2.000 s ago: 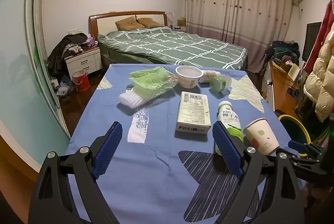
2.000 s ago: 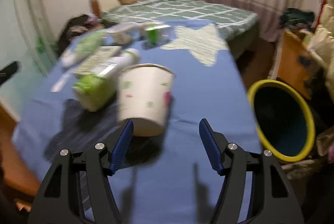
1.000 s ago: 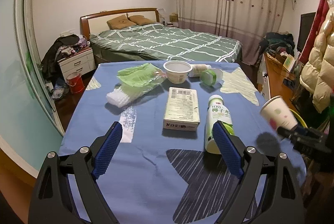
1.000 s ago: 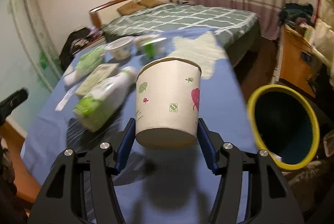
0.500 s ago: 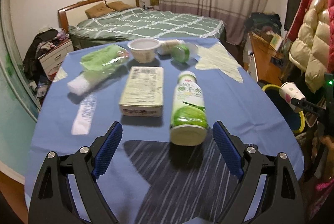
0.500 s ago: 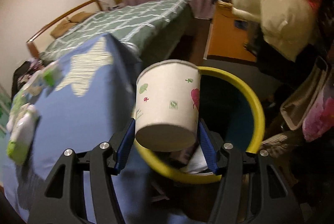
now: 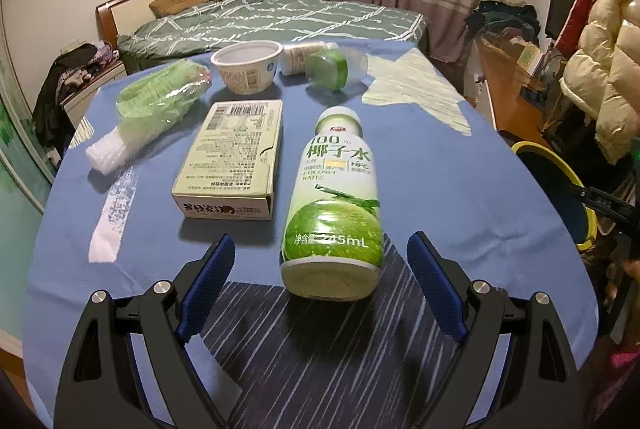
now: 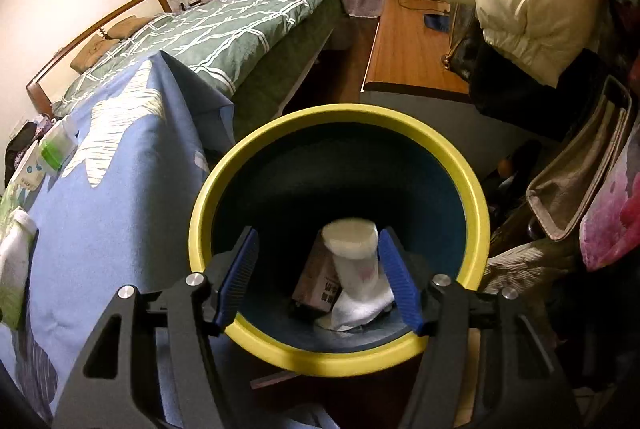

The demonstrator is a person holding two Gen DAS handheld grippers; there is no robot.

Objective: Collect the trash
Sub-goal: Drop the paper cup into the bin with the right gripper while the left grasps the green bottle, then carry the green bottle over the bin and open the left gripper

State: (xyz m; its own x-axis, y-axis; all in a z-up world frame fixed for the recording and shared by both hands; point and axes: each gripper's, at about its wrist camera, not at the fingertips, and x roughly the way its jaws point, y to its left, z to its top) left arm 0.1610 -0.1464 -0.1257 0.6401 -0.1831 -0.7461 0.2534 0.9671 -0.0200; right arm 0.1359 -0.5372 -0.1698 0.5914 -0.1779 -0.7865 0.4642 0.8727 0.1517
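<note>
Right gripper (image 8: 318, 279) open, blue pads parted just now, poised over yellow-rimmed dark blue round bin (image 8: 280, 133) beside the table edge. White paper cup (image 8: 354, 249) blurred, clear of the pads, inside the bin above a brown cardboard box (image 8: 316, 279) and white crumpled tissue (image 8: 360, 309); judged one more item binned, with earlier rubbish already under it.

Left gripper (image 7: 320, 277) open too, empty, hovering low over blue star-print tablecloth (image 7: 460, 189). Nearest, just beyond the pads: white-and-green plastic coconut-water bottle (image 7: 334, 201), lying on its side, base toward the camera. Left of it, flat pale green cardboard carton (image 7: 234, 161), barcode up. Further left, clear plastic sleeve of green and white cup liners (image 7: 156, 109), lying flat. Far side: white plastic yogurt tub (image 7: 246, 69), upright and apparently empty; right of it, small white bottle (image 7: 298, 57) on its side, and a green-capped clear container (image 7: 330, 69) in front of it, possibly touching.

Progress judged: early to middle. Six pieces left on the table. Bottle looks the likely next pick for the left gripper, jaws already wide enough to straddle it.
</note>
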